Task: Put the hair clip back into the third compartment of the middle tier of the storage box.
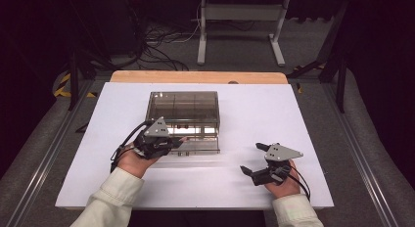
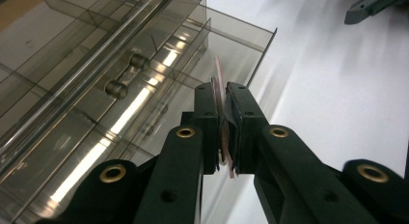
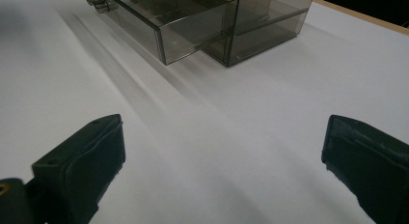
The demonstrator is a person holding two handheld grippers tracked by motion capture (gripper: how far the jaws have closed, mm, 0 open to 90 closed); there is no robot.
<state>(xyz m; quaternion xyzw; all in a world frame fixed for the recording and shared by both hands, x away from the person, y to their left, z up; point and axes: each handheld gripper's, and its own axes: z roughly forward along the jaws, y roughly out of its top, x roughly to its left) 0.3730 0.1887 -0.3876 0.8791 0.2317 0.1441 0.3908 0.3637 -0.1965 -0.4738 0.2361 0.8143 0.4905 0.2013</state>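
Smoky clear-plastic drawer box (image 1: 183,108), thin pinkish card (image 2: 223,115) in left tool (image 2: 223,119)

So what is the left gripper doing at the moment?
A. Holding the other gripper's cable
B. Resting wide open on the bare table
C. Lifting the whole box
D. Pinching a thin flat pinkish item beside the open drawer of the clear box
D: in the left gripper view the left gripper is shut on a thin pinkish flat item, right by the pulled-out drawer of the smoky clear box.
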